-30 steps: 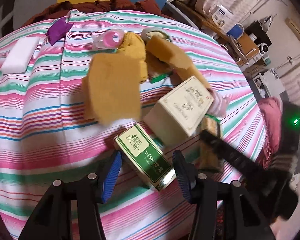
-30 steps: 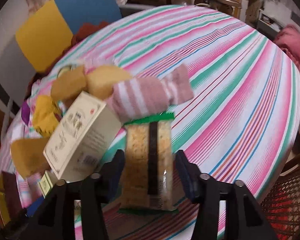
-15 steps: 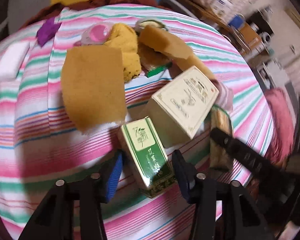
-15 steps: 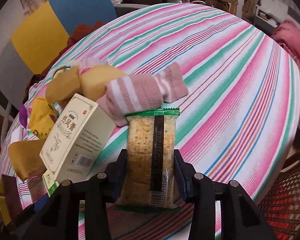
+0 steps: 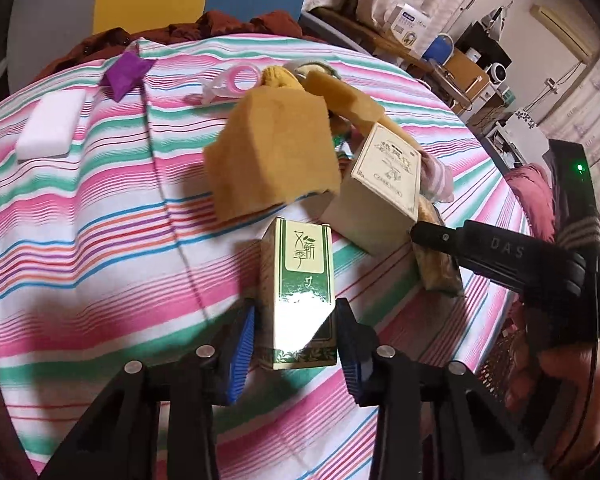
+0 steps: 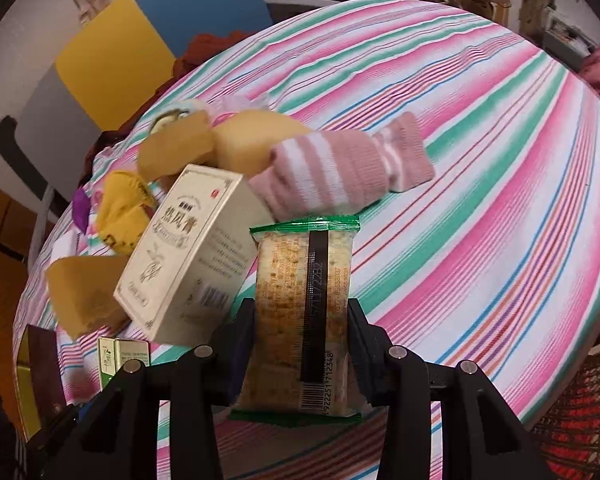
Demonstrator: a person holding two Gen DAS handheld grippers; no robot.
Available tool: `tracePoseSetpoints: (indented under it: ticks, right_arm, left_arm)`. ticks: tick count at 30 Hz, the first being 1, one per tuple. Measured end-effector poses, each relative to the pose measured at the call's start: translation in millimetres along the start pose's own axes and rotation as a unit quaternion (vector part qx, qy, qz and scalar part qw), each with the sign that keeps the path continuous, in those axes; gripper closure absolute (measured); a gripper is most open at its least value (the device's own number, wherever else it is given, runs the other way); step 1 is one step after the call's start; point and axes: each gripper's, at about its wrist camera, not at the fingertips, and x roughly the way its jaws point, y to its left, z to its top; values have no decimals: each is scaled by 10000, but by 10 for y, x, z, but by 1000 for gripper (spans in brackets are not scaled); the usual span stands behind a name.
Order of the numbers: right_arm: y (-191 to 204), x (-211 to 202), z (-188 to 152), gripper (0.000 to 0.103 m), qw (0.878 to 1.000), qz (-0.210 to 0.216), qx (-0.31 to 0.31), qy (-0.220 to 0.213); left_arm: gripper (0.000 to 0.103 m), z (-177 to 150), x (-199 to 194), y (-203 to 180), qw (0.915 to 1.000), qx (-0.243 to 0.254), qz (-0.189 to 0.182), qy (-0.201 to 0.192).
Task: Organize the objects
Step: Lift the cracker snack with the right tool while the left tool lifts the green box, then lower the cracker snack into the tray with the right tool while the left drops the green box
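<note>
My left claw [image 5: 296, 344] is clamped on the green box [image 5: 298, 284], right claw [image 6: 302, 344] on the cracker pack [image 6: 304, 312]; both sit just beside the cream box [image 5: 384, 184] on the bench [image 5: 100, 220]. Lifting either could tip that leaning box

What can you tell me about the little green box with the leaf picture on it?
The green box is a small, tall carton that looks like glossy cardboard, dark green with a pale cream label showing a leaf and printed characters, plus a leafy border along its bottom edge. It is closed and undamaged. It rests on the striped tablecloth, beside a bigger cream box. The left gripper has it between its blue-padded jaws, which are closing on its sides.
</note>
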Motion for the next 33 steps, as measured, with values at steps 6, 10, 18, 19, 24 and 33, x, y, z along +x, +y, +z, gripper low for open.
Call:
tracePoseSetpoints:
  ticks: [6, 10, 18, 19, 24, 33]
  right_arm:
    - [218, -17, -220, 59, 9994, 309, -120, 107]
    - [436, -18, -454, 59, 9982, 486, -296, 172]
    - [935, -36, -741, 59, 9910, 1056, -624, 543]
    - [961, -75, -797, 59, 9902, 1099, -667, 550]
    - [1312, -227, -951, 59, 9850, 1332, -966, 521]
    - [2334, -357, -1134, 59, 9664, 1735, -1830, 487]
  left_arm:
    - [67, 7, -7, 24, 9999, 110, 35, -78]
    - [67, -73, -48, 107, 9999, 79, 20, -106]
    - [67, -317, -450, 394, 9993, 60, -37, -355]
    - [67, -358, -538, 447, 9992, 48, -41, -391]
    - [67, -463, -859, 651, 9979, -87, 6, -645]
    - [67, -591, -1378, 1395, 9895, -896, 283, -1102]
